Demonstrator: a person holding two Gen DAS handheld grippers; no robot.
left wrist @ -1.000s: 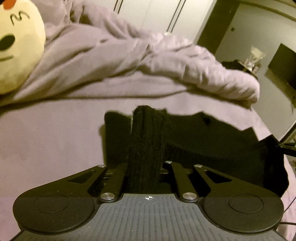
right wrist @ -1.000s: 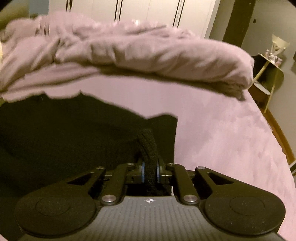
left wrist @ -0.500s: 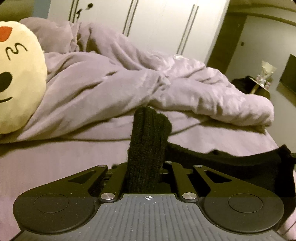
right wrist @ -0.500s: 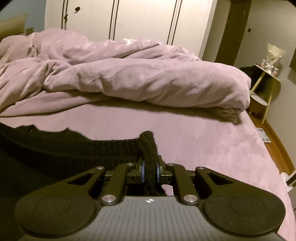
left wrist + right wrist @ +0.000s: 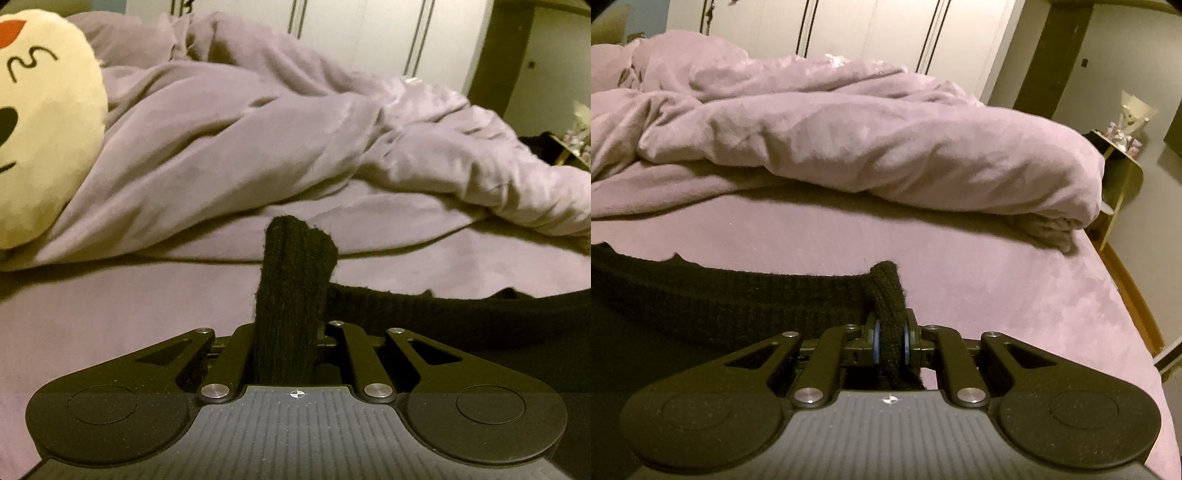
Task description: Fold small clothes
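On the mauve bedsheet (image 5: pixel 979 266), one black ribbed-knit garment (image 5: pixel 720 299) is held at two ends of one edge. Left gripper (image 5: pixel 290 332): jaws pressed together on a bunched upright tuft of the knit. Right gripper (image 5: pixel 890 341): blue-rimmed pads pinching a rolled corner of the same fabric. The garment's long axis runs across between the two grippers, its edge stretched from the left jaws toward the right of the left wrist view, and from the right jaws toward the left of the right wrist view; neither hand is nearer. Its body hangs or lies below, largely hidden. Beyond lie one rumpled mauve duvet (image 5: pixel 868 136) and one cream round plush toy (image 5: pixel 40 129).
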